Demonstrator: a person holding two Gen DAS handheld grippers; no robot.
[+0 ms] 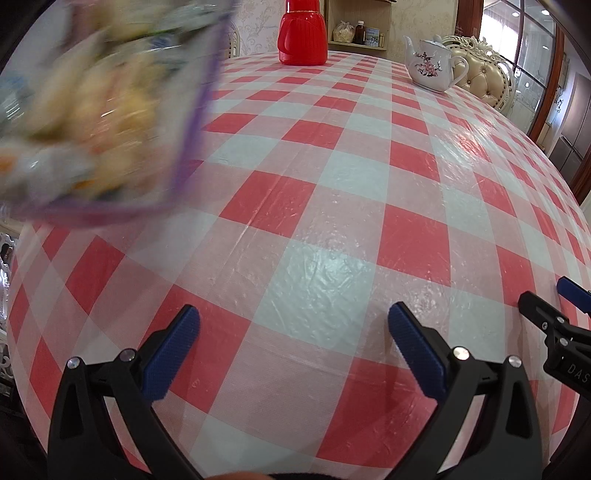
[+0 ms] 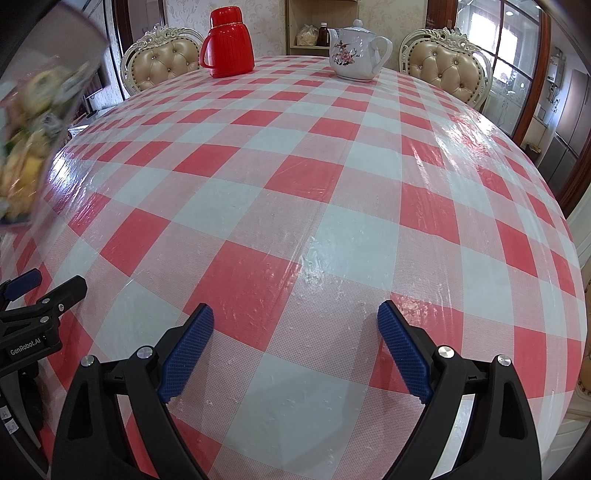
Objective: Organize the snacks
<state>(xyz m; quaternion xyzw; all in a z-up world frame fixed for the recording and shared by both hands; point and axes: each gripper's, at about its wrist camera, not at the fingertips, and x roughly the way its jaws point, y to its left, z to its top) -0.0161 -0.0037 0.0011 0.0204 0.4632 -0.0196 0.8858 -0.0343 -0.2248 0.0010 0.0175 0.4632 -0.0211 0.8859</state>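
Purple-rimmed and motion-blurred, the snack container (image 1: 99,110) is hanging above the bench's (image 1: 314,206) left side. Both the left claw (image 1: 293,354) and right claw (image 2: 295,350) are gaping empty. Probably light, crinkly contents; gripping its rim seems safest.

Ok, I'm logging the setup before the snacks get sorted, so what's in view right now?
snack container: one, purple-rimmed, blurred yellowish contents, far left; support unclear
thermos: one, red, far side of table
teapot: one, white with pink flowers, right of the thermos
tablecloth: one, red and white check, glossy, over the table
chairs: two, cream tufted, behind the table
shelf: one, wooden, holding a bag and bottles, by the wall
left gripper: open, blue pads, holding nothing
right gripper: open, blue pads, holding nothing
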